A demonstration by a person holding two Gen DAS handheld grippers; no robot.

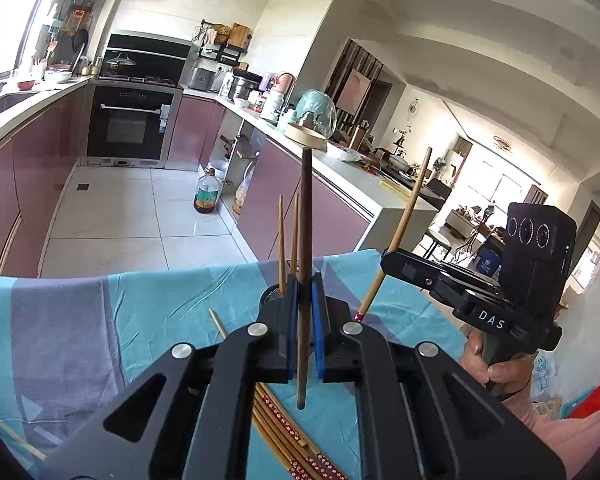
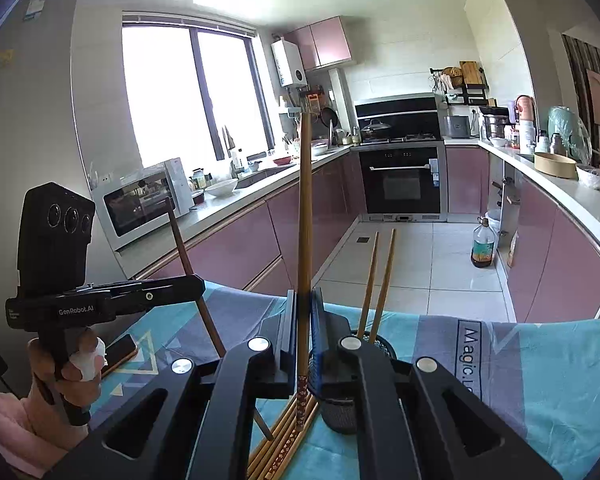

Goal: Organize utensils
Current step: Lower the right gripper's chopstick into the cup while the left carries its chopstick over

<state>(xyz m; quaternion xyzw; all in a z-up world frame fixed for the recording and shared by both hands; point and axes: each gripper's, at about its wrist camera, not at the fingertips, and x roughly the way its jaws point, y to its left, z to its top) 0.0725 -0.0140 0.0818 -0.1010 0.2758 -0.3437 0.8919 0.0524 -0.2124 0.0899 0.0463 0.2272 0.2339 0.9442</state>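
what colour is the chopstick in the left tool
Dark brown chopstick, clamped in the left tool; left wrist view.

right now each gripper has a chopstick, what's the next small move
Probably carry the left gripper's dark chopstick over the holder and lower it in: two chopsticks already stand there, and more lie on the cloth.

A dark brown chopstick (image 1: 305, 240), a tan chopstick (image 2: 305, 240) with red flowered end, a teal-and-grey tablecloth (image 1: 140, 320).
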